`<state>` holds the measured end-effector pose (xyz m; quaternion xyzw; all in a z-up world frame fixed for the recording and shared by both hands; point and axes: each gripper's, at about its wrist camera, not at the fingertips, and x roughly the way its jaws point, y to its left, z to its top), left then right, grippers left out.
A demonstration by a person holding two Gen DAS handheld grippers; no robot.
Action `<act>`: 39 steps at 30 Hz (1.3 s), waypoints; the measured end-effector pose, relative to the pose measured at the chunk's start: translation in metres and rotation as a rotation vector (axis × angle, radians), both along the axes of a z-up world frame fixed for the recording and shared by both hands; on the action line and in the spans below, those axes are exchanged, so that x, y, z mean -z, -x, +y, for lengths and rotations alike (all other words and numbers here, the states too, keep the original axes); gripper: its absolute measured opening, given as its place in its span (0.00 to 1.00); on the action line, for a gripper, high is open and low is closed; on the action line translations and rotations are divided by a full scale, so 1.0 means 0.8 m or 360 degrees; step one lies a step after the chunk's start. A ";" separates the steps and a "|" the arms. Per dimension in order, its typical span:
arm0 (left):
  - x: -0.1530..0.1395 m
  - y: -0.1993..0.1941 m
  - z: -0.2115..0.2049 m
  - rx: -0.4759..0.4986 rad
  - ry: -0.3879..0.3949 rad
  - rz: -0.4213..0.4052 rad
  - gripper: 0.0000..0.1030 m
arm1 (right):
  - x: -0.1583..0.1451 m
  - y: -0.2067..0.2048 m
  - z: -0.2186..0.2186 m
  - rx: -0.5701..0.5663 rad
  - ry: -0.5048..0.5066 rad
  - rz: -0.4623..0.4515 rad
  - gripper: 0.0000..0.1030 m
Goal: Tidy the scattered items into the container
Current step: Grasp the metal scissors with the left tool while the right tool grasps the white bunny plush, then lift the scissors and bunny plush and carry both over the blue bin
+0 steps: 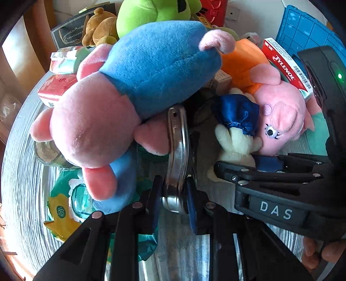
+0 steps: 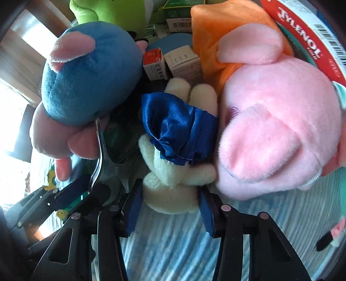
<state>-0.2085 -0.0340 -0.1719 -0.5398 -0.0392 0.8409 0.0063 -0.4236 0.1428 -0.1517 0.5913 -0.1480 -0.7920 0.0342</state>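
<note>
My left gripper (image 1: pixel 174 183) is shut on the shiny metal handle (image 1: pixel 177 151) of a utensil that runs under a blue and pink plush pig (image 1: pixel 129 90). My right gripper (image 2: pixel 170 194) has its blue pads against both sides of a small cream plush toy (image 2: pixel 170 181) in a blue satin dress, which lies on the striped cloth. In the left wrist view that gripper (image 1: pixel 248 168) comes in from the right onto the same cream toy (image 1: pixel 235 142). A pink pig in orange (image 2: pixel 270 121) lies tight against the toy's right side. The blue crate (image 1: pixel 302 30) stands at the back right.
A Tylenol box (image 1: pixel 285 67), small cartons (image 2: pixel 173 62), a green plush (image 1: pixel 151 15), a brown bear (image 1: pixel 99 28) and a green-yellow packet (image 1: pixel 64 207) crowd the grey striped cloth (image 1: pixel 21 173). A hand (image 1: pixel 320 253) holds the right gripper at the lower right.
</note>
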 end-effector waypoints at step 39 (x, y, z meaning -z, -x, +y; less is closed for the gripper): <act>-0.243 -0.042 0.046 0.0027 0.0131 0.0670 0.17 | -0.253 -0.095 0.040 0.0100 -0.0343 0.0639 0.43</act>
